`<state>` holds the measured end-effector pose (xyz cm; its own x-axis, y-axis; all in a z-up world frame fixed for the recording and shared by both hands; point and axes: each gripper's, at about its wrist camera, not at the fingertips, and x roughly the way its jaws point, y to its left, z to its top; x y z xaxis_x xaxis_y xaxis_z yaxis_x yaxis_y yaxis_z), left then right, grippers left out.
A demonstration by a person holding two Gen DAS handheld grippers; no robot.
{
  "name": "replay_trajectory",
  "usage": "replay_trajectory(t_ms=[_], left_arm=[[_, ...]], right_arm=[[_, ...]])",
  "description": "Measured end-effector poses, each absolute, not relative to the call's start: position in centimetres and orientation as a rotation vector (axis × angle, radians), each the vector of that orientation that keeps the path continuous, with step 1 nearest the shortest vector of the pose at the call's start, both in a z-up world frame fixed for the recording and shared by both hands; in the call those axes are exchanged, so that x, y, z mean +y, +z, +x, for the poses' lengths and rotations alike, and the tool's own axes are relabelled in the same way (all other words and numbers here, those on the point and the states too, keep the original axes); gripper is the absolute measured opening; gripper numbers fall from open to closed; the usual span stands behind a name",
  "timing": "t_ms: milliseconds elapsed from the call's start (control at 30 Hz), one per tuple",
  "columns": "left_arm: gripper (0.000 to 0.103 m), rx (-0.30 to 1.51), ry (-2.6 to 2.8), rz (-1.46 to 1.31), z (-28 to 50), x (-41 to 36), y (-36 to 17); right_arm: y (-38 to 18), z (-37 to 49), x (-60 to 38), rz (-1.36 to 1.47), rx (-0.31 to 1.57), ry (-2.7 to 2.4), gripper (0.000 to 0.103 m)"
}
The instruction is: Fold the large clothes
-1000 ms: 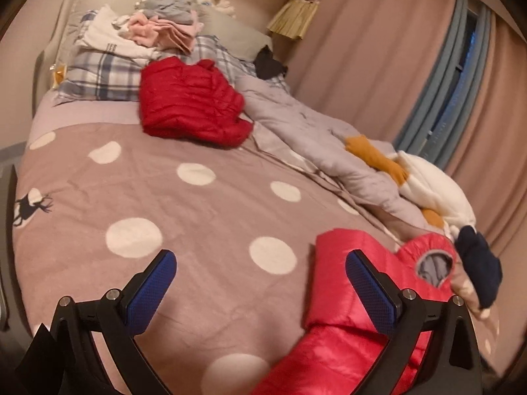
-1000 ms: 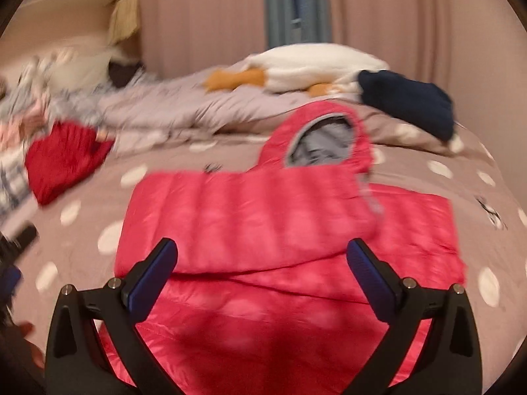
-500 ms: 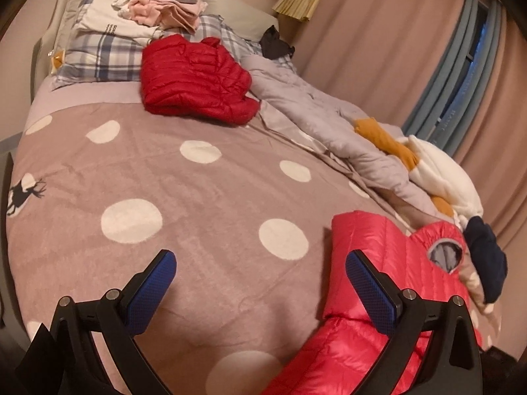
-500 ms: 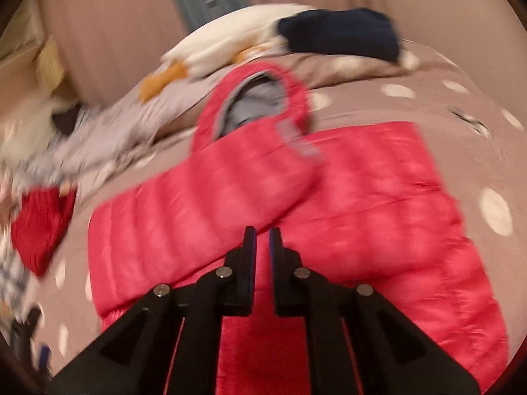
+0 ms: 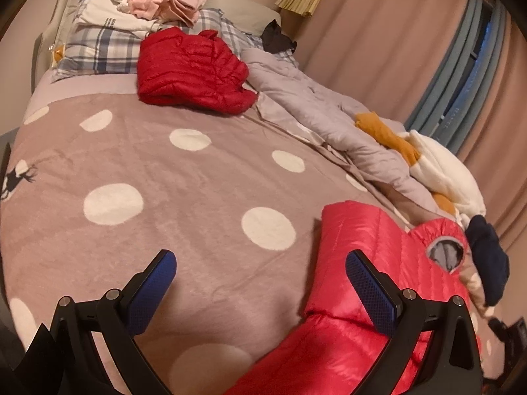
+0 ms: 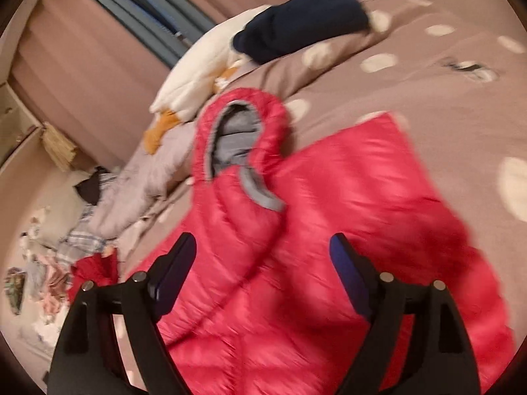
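Note:
A bright pink-red hooded down jacket [image 6: 329, 247] lies flat on the dotted bedspread [image 5: 197, 197], one sleeve folded across its front, its grey-lined hood [image 6: 234, 138] pointing away. In the left wrist view the jacket [image 5: 362, 240] lies at the lower right. My left gripper [image 5: 260, 279] is open and empty above the bedspread, its right finger over the jacket's edge. My right gripper [image 6: 263, 266] is open and empty just above the middle of the jacket. This view is motion-blurred.
A folded dark red down jacket [image 5: 191, 69] lies near the plaid pillow [image 5: 98, 52] with stacked clothes [image 5: 164, 0]. A grey duvet [image 5: 313, 105], a white and orange plush [image 5: 438, 168] and a navy garment [image 5: 487, 263] line the curtain side.
My right gripper shut half a second ago and has opened again, while tilting and moving closer over the jacket. My left gripper has stayed open and drifted slightly toward the bed.

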<state>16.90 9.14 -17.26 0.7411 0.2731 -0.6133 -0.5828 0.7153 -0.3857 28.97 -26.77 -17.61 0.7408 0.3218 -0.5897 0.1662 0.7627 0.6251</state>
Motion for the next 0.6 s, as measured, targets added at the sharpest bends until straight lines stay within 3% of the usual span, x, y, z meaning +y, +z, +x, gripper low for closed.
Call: replay_trajectory(t_ms=[100, 167, 200, 333, 533, 600], left_arm=[[0.101, 0.556, 0.507, -0.578, 17.8, 8.7, -17.4], [0.101, 0.564, 0.505, -0.543, 18.3, 8.3, -17.3], [0.101, 0.558, 0.49, -0.527, 18.4, 8.1, -17.3], [0.101, 0.539, 0.494, -0.454, 18.6, 7.2, -16.8], [0.101, 0.537, 0.42, -0.444, 18.4, 5.9, -16.5], [0.101, 0.524, 0.407, -0.391, 18.3, 4.8, -16.1]], right_arm=[[-20.0, 31.8, -25.6, 0.727, 0.779, 0.138, 0.086], [-21.5, 32.6, -24.6, 0.721, 0.776, 0.147, 0.059], [-22.0, 33.0, -24.3, 0.713, 0.796, 0.147, 0.02], [-20.1, 31.9, -25.7, 0.751, 0.758, 0.119, 0.011], [-14.0, 28.4, -26.6, 0.351, 0.724, -0.112, 0.012], [-13.9, 26.8, -27.7, 0.285, 0.813, -0.182, 0.015]])
